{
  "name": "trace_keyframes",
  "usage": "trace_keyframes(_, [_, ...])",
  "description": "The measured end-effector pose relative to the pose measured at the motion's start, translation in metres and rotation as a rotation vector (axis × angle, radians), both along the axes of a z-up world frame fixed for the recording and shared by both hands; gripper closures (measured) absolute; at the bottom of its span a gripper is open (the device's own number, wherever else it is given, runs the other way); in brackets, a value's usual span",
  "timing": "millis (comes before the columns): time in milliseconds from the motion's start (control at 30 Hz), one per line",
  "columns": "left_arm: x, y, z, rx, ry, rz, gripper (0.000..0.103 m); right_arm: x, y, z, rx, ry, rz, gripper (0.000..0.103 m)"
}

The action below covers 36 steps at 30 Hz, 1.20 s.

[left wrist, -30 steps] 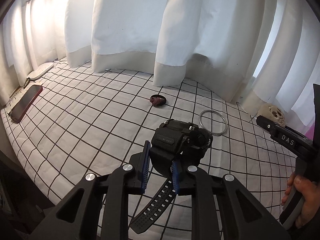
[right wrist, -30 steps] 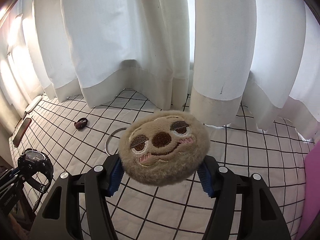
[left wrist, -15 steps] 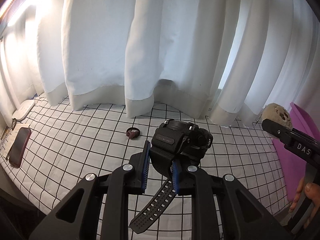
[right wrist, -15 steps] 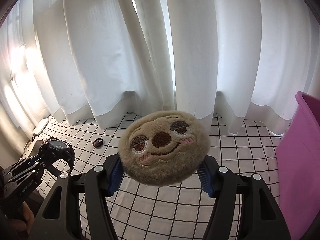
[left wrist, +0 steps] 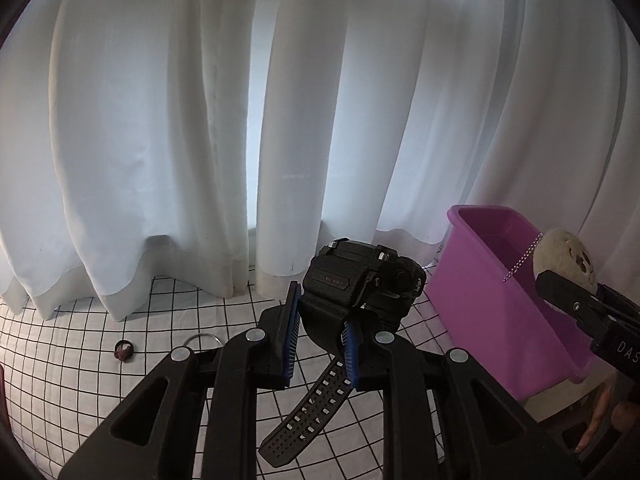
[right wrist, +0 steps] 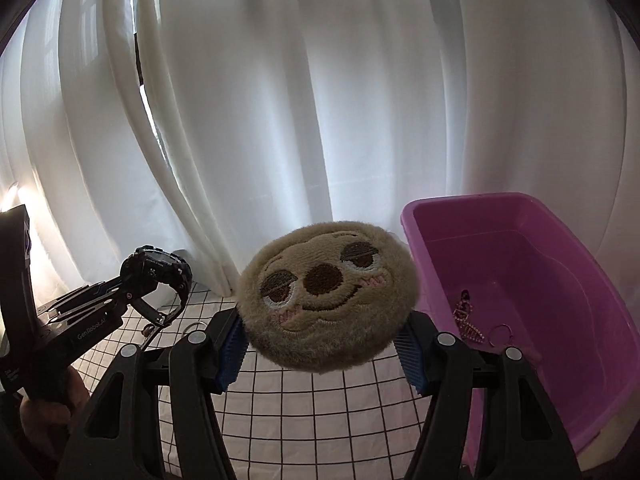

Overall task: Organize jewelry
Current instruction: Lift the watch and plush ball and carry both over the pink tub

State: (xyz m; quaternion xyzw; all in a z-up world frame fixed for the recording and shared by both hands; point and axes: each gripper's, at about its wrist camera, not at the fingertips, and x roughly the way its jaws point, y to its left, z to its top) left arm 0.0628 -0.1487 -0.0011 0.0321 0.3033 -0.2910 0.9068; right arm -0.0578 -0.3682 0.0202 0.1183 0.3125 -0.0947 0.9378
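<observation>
Black chunky rubber-strapped wristwatch [left wrist: 362, 276] sits pinched by its band between the narrow-set pads of the left gripper [left wrist: 320, 338], held in the air above the white black-gridded cloth [left wrist: 80, 364]; its case looks rigid and fairly heavy, the perforated strap limp, so the band near the case seems the firmest hold; right gripper [right wrist: 322, 354] clamps a round tan plush sloth-face charm [right wrist: 326, 300], soft and light; beside it, an open purple plastic bin [right wrist: 560, 280] holds a pink chain [right wrist: 466, 318].
</observation>
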Motion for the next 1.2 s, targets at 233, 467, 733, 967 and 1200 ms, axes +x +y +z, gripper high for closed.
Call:
trace_keyframes(233, [-0.016, -0.105, 0.019, 0.002, -0.017, -0.169, 0.084, -0.052, -0.087, -0.003, 0.011, 0.025, -0.155, 0.042])
trace_keyframes(467, [-0.015, -0.203, 0.019, 0.038, 0.002, -0.29, 0.086, -0.078, -0.146, -0.02, 0.05, 0.078, -0.213, 0.042])
trace_keyframes(733, [-0.014, -0.295, -0.004, 0.144, 0.068, -0.384, 0.086, -0.069, -0.187, -0.041, 0.11, 0.146, -0.185, 0.042])
trace_keyframes(967, [-0.004, -0.344, -0.027, 0.291, 0.129, -0.414, 0.086, -0.053, -0.201, -0.056, 0.133, 0.207, -0.151, 0.042])
trace_keyframes(1200, [-0.004, -0.369, -0.048, 0.42, 0.145, -0.441, 0.083, -0.033, -0.204, -0.063, 0.144, 0.249, -0.134, 0.042])
